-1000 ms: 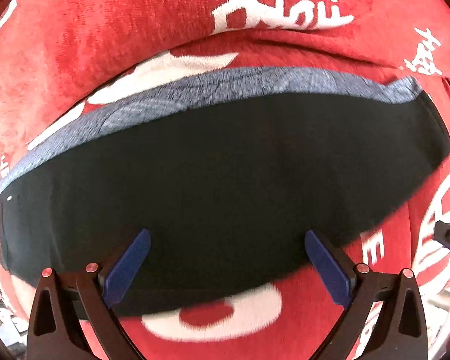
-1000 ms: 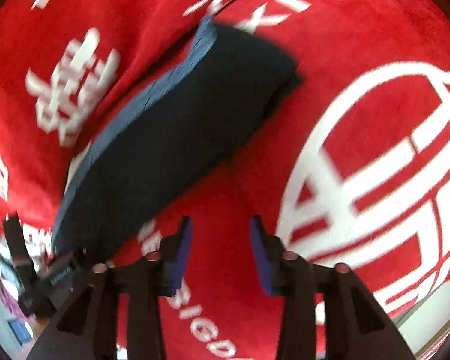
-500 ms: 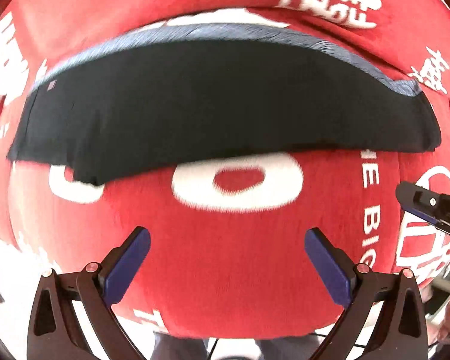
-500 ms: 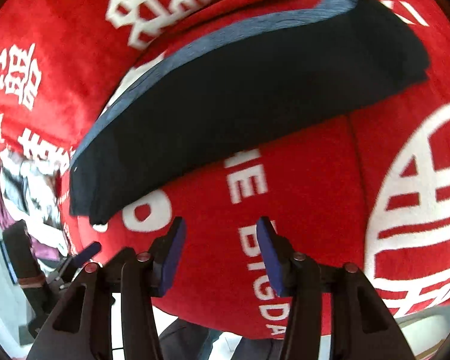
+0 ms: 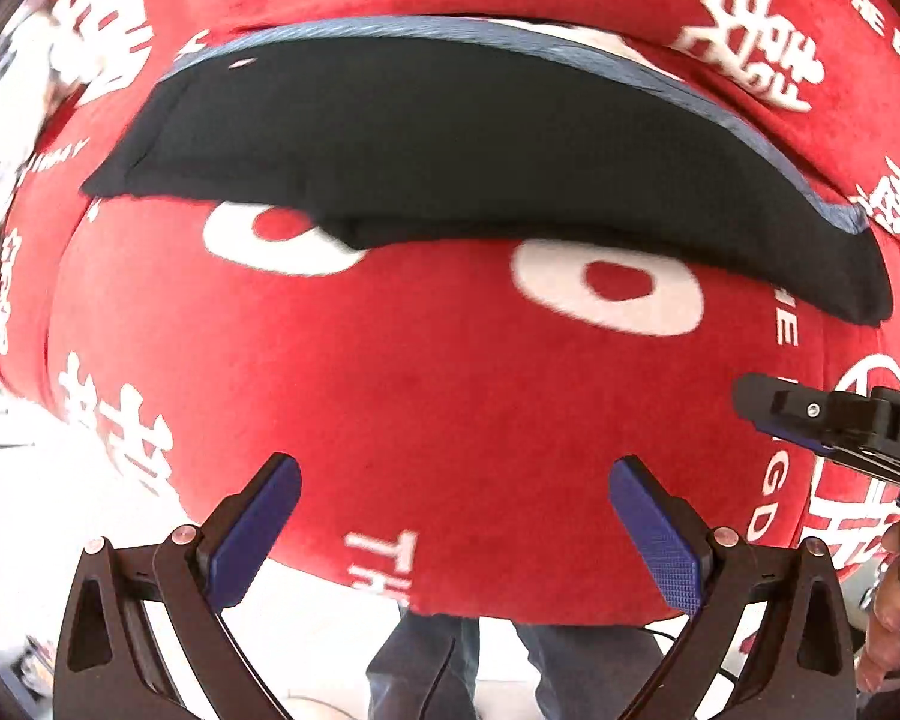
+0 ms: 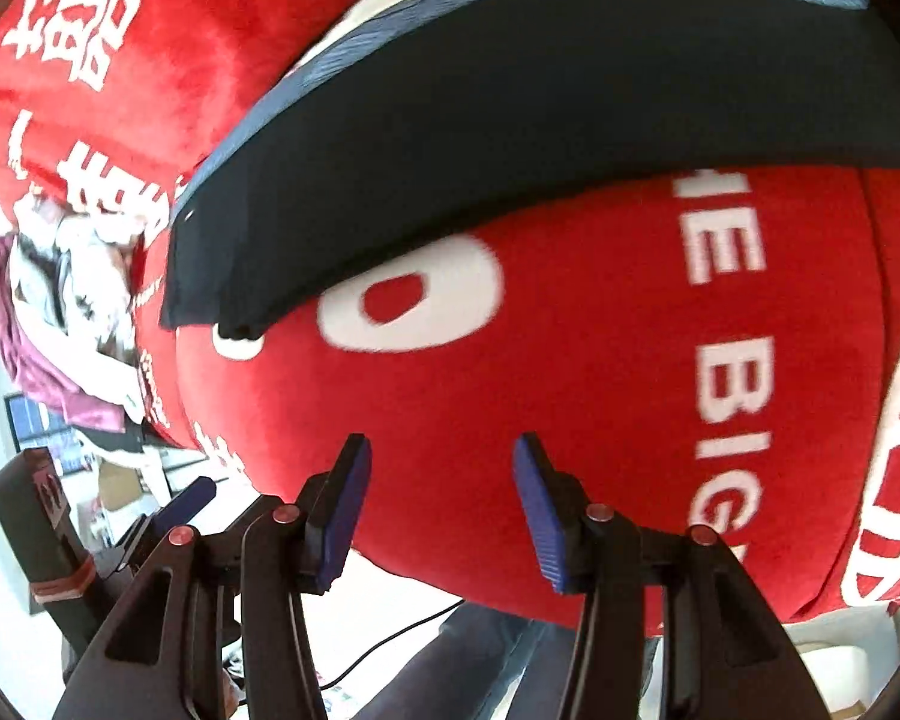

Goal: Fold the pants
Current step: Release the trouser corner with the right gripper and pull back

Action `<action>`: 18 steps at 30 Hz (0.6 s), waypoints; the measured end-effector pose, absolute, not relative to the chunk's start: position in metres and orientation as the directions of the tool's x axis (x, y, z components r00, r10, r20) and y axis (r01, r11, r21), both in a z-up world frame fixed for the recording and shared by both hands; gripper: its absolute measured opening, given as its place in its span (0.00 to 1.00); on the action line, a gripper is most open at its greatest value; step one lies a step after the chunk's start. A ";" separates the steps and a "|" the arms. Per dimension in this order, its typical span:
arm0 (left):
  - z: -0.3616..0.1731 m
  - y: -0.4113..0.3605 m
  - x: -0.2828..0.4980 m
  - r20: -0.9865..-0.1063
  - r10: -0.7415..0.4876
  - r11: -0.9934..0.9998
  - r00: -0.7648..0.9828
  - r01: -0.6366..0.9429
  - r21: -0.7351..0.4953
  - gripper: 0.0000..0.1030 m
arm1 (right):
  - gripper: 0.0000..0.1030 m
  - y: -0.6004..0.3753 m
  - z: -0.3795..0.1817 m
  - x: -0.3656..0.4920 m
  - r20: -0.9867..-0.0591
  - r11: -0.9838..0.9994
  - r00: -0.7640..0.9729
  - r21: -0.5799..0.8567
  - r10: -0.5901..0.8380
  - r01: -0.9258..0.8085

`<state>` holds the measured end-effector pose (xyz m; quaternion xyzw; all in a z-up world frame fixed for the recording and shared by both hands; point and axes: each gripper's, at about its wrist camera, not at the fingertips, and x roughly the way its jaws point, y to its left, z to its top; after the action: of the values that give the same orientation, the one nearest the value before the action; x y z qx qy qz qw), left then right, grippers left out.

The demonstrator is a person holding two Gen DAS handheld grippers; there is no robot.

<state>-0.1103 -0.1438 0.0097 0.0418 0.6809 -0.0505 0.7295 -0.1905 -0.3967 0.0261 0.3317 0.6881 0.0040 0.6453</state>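
**A:** Left wrist view first: the pants (image 5: 480, 150) lie flat as a long dark strip across the far part of the red blanket (image 5: 420, 390), grey-blue edge on the far side. The left gripper (image 5: 455, 525) has its jaws spread wide with nothing between them, hanging over bare blanket well short of the cloth. The right gripper (image 5: 834, 426) pokes in from the right edge.

**B:** Right wrist view agrees. Right gripper (image 6: 441, 504) is parted too, narrower gap, empty. Pants (image 6: 570, 108) sit up top, near edge well apart from the pads.

**A:** How'd you grab it?

**B:** Looks soft, light, floppy, several layers thick, so probably it sags if lifted mid-span. I'd pinch the two end corners, one per claw.

**A:** Versus a second ago?

**B:** Back then the left claw sat right over the fabric; both have pulled back toward the table's near edge since.
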 end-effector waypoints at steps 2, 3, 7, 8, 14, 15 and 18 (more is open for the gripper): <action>0.017 -0.134 -0.119 -0.997 -0.013 0.994 0.072 0.111 -0.005 1.00 | 0.52 -0.387 0.029 -0.190 -0.887 0.789 0.045 0.431 0.460 0.438; 0.020 -0.130 -0.123 -0.997 -0.010 0.994 0.074 0.107 -0.002 1.00 | 0.52 -0.384 0.030 -0.189 -0.887 0.790 0.041 0.430 0.461 0.437; 0.032 -0.116 -0.131 -0.997 -0.008 0.996 0.078 0.091 -0.001 1.00 | 0.52 -0.374 0.037 -0.193 -0.889 0.793 0.028 0.421 0.457 0.440; 0.036 -0.113 -0.133 -0.997 -0.010 0.996 0.079 0.090 -0.003 1.00 | 0.52 -0.372 0.042 -0.195 -0.892 0.797 0.025 0.416 0.451 0.438; 0.061 -0.103 -0.144 -0.995 -0.032 0.995 0.097 0.099 -0.022 1.00 | 0.52 -0.363 0.066 -0.208 -0.898 0.793 0.044 0.408 0.437 0.452; 0.066 -0.100 -0.146 -0.994 -0.034 0.994 0.103 0.105 -0.023 1.00 | 0.52 -0.362 0.069 -0.209 -0.899 0.790 0.049 0.408 0.436 0.457; 0.076 -0.093 -0.151 -0.992 -0.039 0.993 0.117 0.117 -0.025 1.00 | 0.52 -0.359 0.076 -0.212 -0.898 0.779 0.060 0.409 0.435 0.474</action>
<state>-0.1507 -0.0934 0.0759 0.0295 0.6626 -0.0521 0.7466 -0.2117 -0.3590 0.0760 0.3318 0.6853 -0.0152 0.6481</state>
